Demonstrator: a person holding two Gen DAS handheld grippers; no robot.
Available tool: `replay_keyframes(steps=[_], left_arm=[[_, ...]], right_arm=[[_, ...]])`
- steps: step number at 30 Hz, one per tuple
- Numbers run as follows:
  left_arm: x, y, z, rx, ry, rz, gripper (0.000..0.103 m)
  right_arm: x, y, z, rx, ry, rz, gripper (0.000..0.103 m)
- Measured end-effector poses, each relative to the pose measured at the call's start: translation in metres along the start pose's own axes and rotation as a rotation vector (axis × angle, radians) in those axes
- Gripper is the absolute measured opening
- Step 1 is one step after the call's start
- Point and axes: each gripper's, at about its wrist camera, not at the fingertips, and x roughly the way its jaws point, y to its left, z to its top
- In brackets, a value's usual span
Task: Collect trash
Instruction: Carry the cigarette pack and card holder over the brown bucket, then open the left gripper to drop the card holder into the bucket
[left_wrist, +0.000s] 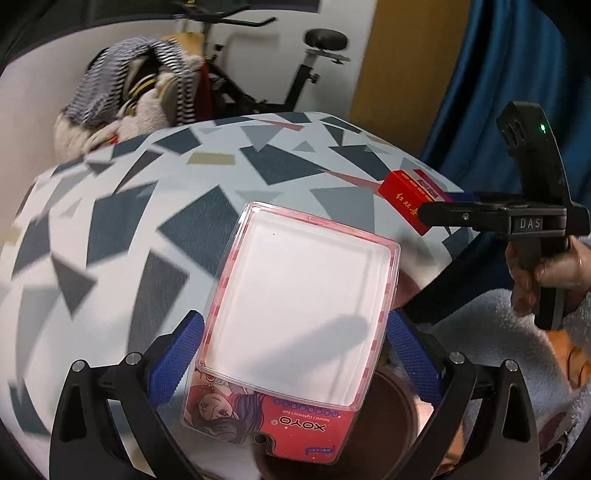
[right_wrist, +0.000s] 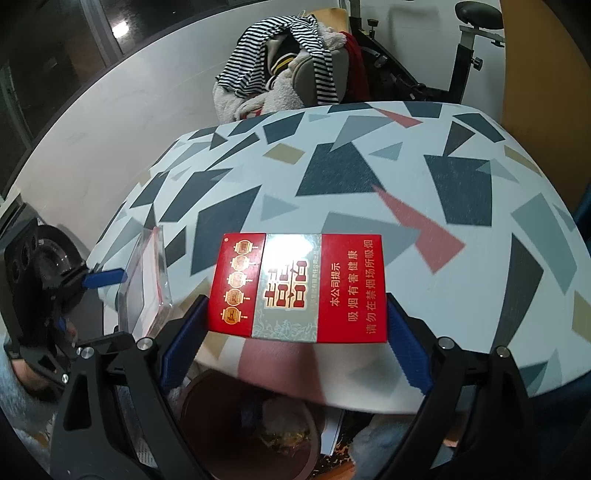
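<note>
Home room: exercise bike (left_wrist: 258, 74), clothes heap (right_wrist: 284, 55) on chair, patterned tablecloth (right_wrist: 369, 166), blue curtain (left_wrist: 498, 74).

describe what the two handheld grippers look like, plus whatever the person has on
Both grippers, left and right, have black frames with silver bolts and blue, finely ribbed finger pads. Seen from the left wrist view, the right one carries white "DAS" lettering on its body, a black upright block with a green light, and a pistol-style handle. The sleeve is fluffy pale fleece.
</note>
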Motion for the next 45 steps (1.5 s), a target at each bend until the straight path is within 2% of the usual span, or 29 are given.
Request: replay_keyframes(steps=[9,14,19,28,36,45], left_arm=[[-0.006,-0.018,-0.061,-0.155,-0.005,0.034,0.097],[0.0,-0.025,-0.08,-0.168,0.021,0.044,0.097],[0.008,-0.02,-0.086,-0.197,0.04,0.045,0.097],[0.018,-0.03,-0.093,-0.162,0.086,0.017,0.097],[-0.006,-0.022,-0.084,-0.162,0.011,0.063,0.097],[-0.041,-0.003,-0.09,-0.137,-0.038,0.169,0.097]], right_arm=[[-0.009,0.02,-0.027,-0.024,0.019,0.01,0.089],[-0.01,0.026,-0.036,-0.033,0.025,0.01,0.089],[-0.011,0.029,-0.041,-0.035,0.027,0.01,0.089],[-0.011,0.029,-0.05,-0.029,0.036,0.008,0.089],[-0.008,0.031,-0.062,-0.033,0.059,-0.002,0.089],[0.019,0.059,-0.105,-0.157,0.157,-0.005,0.089]])
